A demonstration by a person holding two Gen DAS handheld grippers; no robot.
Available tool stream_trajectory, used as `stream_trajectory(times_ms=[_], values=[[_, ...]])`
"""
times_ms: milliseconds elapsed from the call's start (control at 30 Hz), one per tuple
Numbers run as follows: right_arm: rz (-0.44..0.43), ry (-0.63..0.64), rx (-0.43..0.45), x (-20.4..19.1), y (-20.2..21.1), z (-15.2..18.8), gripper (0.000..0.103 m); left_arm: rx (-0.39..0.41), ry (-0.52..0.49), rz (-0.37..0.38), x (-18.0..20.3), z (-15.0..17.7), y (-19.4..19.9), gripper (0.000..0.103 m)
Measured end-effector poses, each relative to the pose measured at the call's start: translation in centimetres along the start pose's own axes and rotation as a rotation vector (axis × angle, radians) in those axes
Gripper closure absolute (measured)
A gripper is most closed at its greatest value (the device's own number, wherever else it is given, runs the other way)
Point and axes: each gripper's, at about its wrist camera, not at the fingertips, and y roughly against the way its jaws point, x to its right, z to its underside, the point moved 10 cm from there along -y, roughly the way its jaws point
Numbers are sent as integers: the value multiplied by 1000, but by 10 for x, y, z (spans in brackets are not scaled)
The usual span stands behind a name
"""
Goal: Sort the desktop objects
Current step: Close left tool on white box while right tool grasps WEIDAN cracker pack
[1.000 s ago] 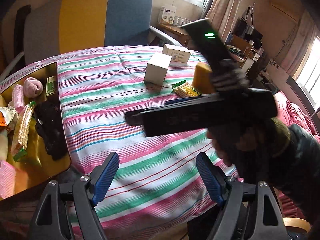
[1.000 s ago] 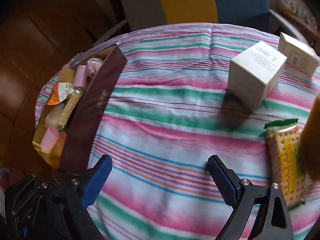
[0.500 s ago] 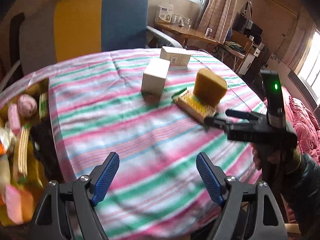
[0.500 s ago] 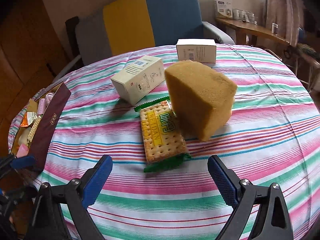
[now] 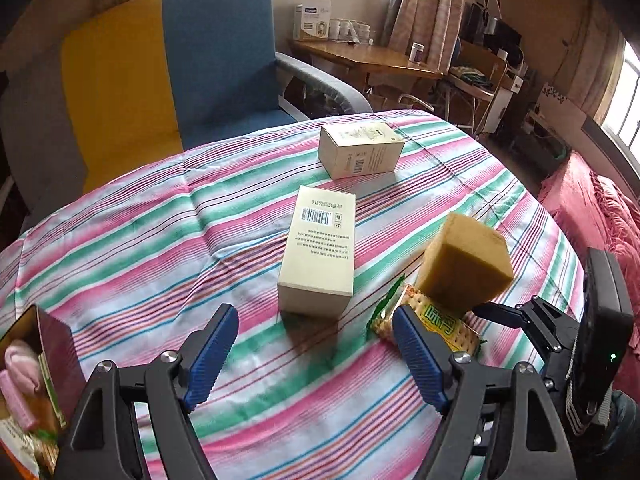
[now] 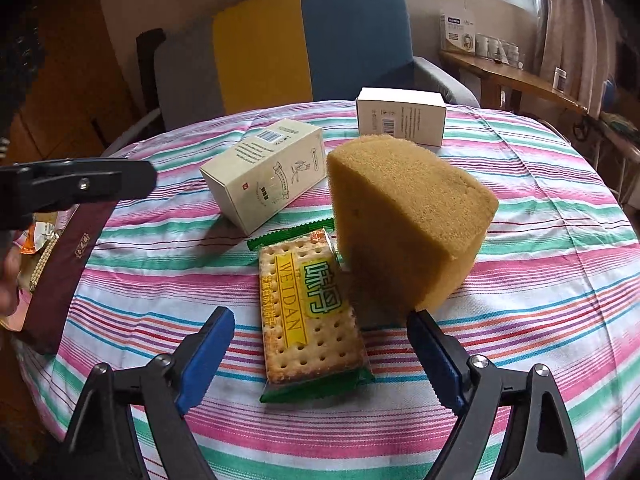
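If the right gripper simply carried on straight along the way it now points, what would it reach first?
Most likely the cracker packet, which lies between the open right gripper fingers on the striped tablecloth. The yellow sponge stands just right of that line and might brush the right finger; depth is hard to judge.

Soft window daylight, fisheye-warped edges

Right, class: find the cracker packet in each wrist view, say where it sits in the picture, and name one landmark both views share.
Left wrist view: cracker packet sits lower right, partly hidden behind the right blue finger, under the sponge.
Right wrist view: cracker packet lies lower centre, between the open tongs, left of the sponge.
Shared landmark: the yellow and blue chair behind the table.
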Motion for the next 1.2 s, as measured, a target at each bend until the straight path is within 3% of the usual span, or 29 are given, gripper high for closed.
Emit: stream_trajectory(times_ms=[233, 367, 433, 733, 800, 967, 1200], values=[[-4, -2, 7, 1, -8, 2, 6, -26, -57, -31, 2, -23, -42, 22], [3, 6, 9, 0, -9, 3, 5, -54, -4, -3, -6, -26, -62, 46], [1, 5, 12, 1, -9, 3, 5, -74, 31, 24, -9, -23, -69, 51], [21, 31, -1, -1, -10, 6, 6, -48, 73, 37, -12, 11, -40, 52], [43, 34, 2, 1, -9, 7, 11, -41, 82, 40, -13, 19, -34, 52], [87, 31, 13, 5, -1, 12, 33, -45, 109, 59, -8, 53, -8, 52], [107, 27, 14, 3, 14, 24, 46, -33, 138, 94, 9, 95, 36, 52]])
